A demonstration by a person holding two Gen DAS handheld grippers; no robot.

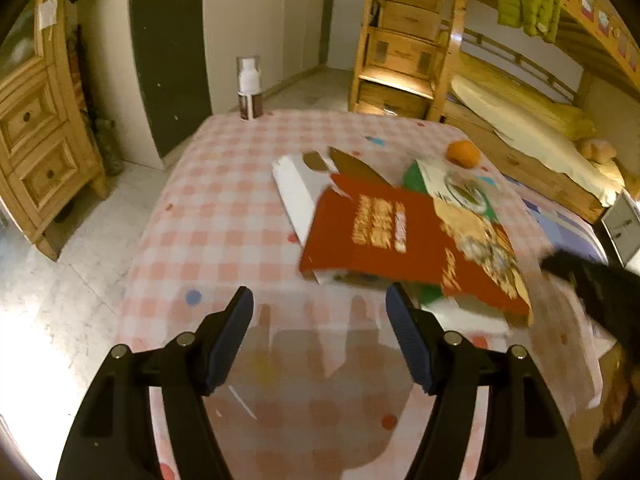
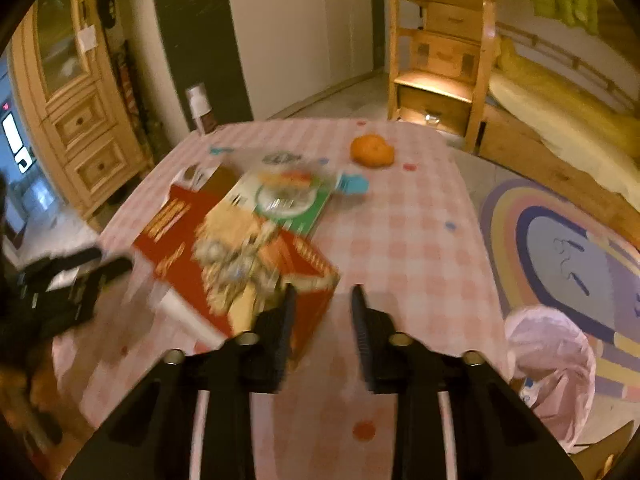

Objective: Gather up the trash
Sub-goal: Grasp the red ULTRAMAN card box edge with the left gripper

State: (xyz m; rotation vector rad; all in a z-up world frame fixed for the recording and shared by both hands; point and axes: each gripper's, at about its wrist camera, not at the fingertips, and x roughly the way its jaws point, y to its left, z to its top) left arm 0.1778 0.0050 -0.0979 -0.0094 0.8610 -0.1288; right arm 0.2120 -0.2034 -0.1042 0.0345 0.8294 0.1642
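A flattened red food carton [image 1: 384,236] lies on the pink checked table [image 1: 224,208], on top of a white and brown wrapper [image 1: 298,184] and a green and white package [image 1: 452,188]. My left gripper [image 1: 320,308] is open and empty just in front of the carton's near edge. In the right wrist view the red carton [image 2: 240,248] and the green package [image 2: 288,200] lie left of centre. My right gripper [image 2: 322,300] is open and empty at the carton's near right corner. Both views are blurred.
An orange [image 2: 372,150] sits at the far right of the table, and a white pump bottle [image 1: 249,88] stands at its far left corner. A pink plastic bag [image 2: 552,368] sits on the floor to the right, beside a rainbow rug [image 2: 560,240]. A wooden cabinet [image 1: 40,128] stands to the left and a bunk bed [image 1: 520,120] to the right.
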